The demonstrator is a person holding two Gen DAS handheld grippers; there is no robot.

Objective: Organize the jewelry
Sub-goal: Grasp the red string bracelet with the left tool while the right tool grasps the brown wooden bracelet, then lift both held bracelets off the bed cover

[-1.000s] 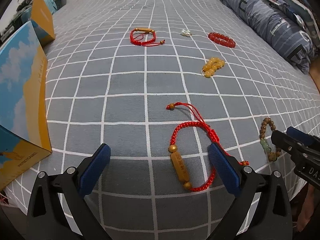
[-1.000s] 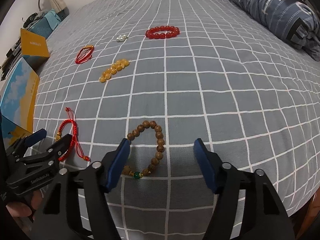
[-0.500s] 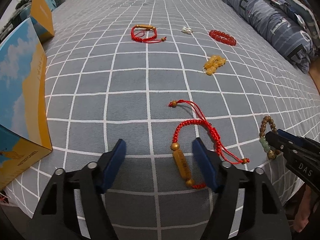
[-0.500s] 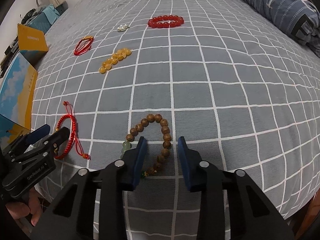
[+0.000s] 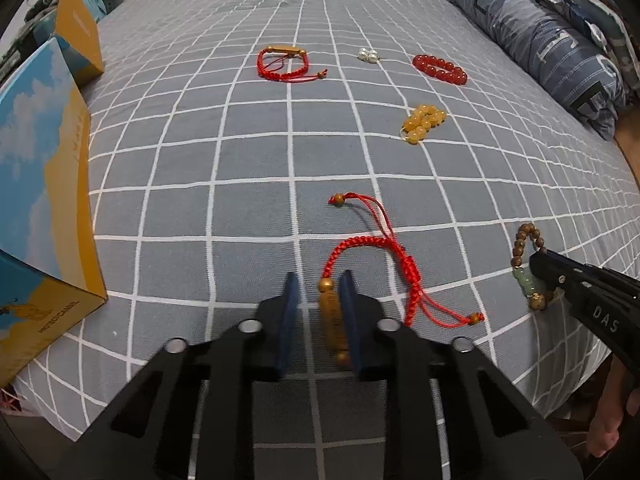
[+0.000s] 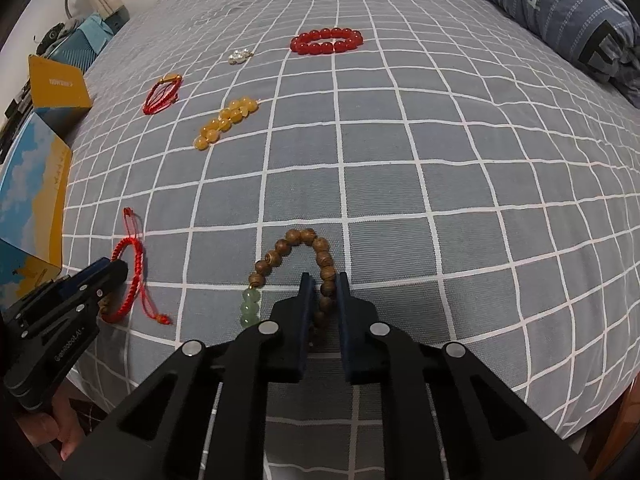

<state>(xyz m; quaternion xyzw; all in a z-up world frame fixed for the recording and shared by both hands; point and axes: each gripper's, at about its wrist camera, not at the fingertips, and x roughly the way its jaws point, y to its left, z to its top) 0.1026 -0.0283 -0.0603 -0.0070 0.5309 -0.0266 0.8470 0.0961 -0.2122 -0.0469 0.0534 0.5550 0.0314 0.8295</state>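
Red braided cord bracelet with a wooden tube bead (image 5: 362, 276) | on the grey checked bed (image 5: 256, 168), tube between left gripper (image 5: 318, 312) fingers, just closed narrow on it | right gripper (image 6: 322, 304) fingers just closed, pinching brown wooden bead bracelet (image 6: 296, 264) | both gripped for lifting, likely.

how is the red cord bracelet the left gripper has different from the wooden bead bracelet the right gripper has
The red cord bracelet is braided string with one long wooden tube bead and loose tasselled ends; the wooden bead bracelet is a ring of round brown beads plus a few green ones, with no loose ends. The left gripper pinches the tube bead; the right gripper pinches round beads. Both lie on the checked bedsheet, each clamped at its near side.
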